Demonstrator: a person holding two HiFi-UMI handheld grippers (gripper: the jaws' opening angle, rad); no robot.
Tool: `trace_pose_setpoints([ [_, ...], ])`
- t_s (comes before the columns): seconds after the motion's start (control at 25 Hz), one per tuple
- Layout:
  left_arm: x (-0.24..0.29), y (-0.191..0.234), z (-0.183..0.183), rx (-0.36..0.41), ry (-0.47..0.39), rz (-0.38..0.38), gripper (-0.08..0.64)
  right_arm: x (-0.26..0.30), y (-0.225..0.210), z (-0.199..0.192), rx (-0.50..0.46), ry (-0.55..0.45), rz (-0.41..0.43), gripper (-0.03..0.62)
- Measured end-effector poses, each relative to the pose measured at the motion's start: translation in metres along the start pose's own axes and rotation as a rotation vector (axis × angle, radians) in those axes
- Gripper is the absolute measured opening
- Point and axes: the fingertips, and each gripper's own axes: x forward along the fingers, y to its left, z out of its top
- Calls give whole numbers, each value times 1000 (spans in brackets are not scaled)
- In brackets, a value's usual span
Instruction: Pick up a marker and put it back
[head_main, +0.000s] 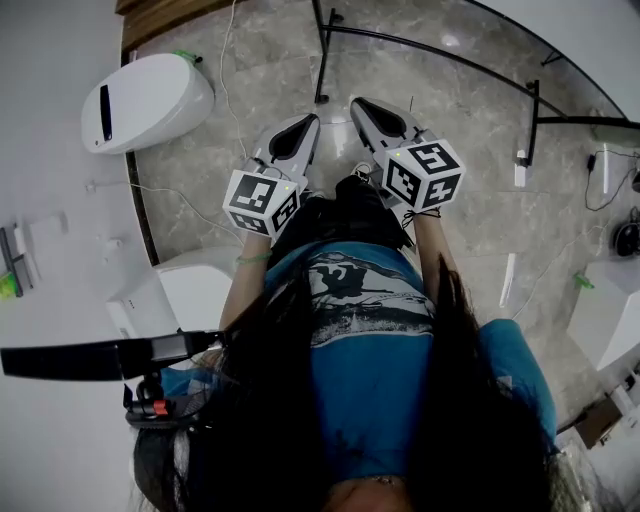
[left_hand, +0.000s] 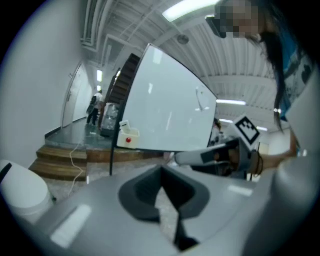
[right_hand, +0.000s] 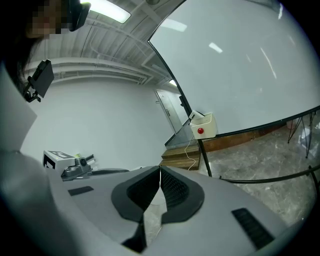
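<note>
No marker shows in any view. A big whiteboard (left_hand: 165, 107) (right_hand: 240, 70) stands ahead on a black frame, with a small white box with a red dot (left_hand: 128, 137) (right_hand: 204, 125) fixed at its lower corner. In the head view both grippers are held side by side over the marble floor. My left gripper (head_main: 306, 124) (left_hand: 161, 171) is shut with nothing between its jaws. My right gripper (head_main: 360, 104) (right_hand: 160, 171) is shut and empty too. Each one appears at the edge of the other's view, the right gripper (left_hand: 207, 156) and the left gripper (right_hand: 75, 171).
The whiteboard's black floor frame (head_main: 430, 50) runs across the floor ahead. A white oval device (head_main: 145, 100) lies at the left, with white boxes (head_main: 185, 290) beside the person. Wooden steps (left_hand: 60, 162) and a white cable (left_hand: 75, 160) lie beyond the board.
</note>
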Motion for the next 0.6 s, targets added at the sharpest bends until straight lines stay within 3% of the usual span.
trace_pose_setpoints([
  [0.12, -21, 1, 1, -1, -12, 7, 3, 0, 21, -3, 12, -2, 15, 15],
  [0.32, -100, 10, -2, -5, -66, 29, 3, -5, 99, -20, 17, -20, 39, 15],
  [0.6, -151, 3, -29, -41, -82, 14, 3, -20, 147, -53, 10, -5, 19, 15],
])
